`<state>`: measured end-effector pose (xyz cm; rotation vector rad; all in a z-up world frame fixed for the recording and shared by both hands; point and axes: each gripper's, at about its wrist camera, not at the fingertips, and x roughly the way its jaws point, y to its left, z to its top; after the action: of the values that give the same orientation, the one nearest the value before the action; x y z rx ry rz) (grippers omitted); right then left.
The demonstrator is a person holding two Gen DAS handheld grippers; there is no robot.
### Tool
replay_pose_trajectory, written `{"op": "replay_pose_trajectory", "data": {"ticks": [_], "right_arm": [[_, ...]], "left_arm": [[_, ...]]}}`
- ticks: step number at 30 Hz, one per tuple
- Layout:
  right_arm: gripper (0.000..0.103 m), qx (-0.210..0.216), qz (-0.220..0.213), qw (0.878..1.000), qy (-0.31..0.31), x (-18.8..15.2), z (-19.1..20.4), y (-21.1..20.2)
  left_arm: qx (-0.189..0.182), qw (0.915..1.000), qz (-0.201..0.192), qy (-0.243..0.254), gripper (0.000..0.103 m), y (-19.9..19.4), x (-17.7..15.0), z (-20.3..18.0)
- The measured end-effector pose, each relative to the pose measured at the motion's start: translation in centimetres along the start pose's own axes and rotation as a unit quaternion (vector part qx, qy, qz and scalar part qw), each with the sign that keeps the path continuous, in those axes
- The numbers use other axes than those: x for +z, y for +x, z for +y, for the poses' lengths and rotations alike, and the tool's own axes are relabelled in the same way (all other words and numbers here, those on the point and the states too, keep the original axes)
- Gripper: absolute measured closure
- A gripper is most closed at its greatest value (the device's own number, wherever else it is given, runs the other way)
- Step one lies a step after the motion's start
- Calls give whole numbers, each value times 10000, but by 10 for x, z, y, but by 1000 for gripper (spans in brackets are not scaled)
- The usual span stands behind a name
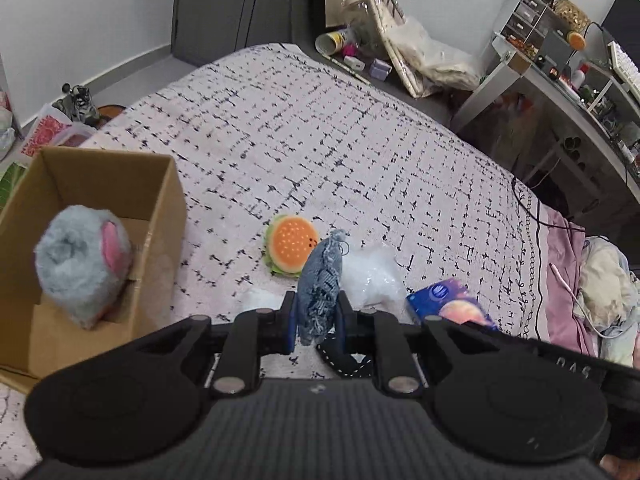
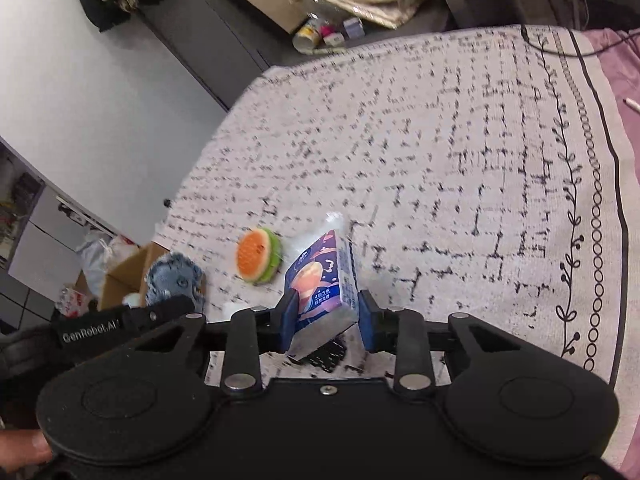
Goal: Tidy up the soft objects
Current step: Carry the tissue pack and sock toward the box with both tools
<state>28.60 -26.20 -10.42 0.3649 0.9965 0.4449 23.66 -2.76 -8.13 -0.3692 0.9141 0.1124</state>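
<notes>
Patterned bedspread point(image 1: 360, 152), pale with black dashes, fills the scene, and both grippers are up above it with something in their jaws. Left gripper point(image 1: 316, 320) is clamped tight on a flat denim pouch point(image 1: 322, 280), which stands on edge between the blue pads, lifted clear of the cover. Right gripper point(image 2: 326, 320) has a blue tissue pack point(image 2: 320, 280) squeezed between its pads, tilted, its far end pointing away up the bed. Between and beyond the two, a burger plush point(image 1: 292, 246) sits on the bedspread, touching nothing, with a crumpled clear plastic bag point(image 1: 372, 272) just beside it. Over at the left edge of the bed there's an open cardboard box point(image 1: 120, 168), and a fluffy grey toy with a pink ear point(image 1: 84, 264) is inside it, leaning against the near wall. Floor clutter and a desk point(image 1: 560, 92) sit past the bed's far corner
</notes>
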Motion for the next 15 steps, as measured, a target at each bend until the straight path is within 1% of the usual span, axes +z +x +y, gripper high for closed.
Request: {"op": "replay_pose_trajectory", "data": {"ticks": [5,15], "right_arm": [[72,19,-248,9996,-102,-2,14,-10],[72,-30,-545,9978,-363,-11,42,-18]], "left_arm": [[26,9999,-133,25,86,-21,3,9],[101,9992,-386,75,86,-53,5,33]]}}
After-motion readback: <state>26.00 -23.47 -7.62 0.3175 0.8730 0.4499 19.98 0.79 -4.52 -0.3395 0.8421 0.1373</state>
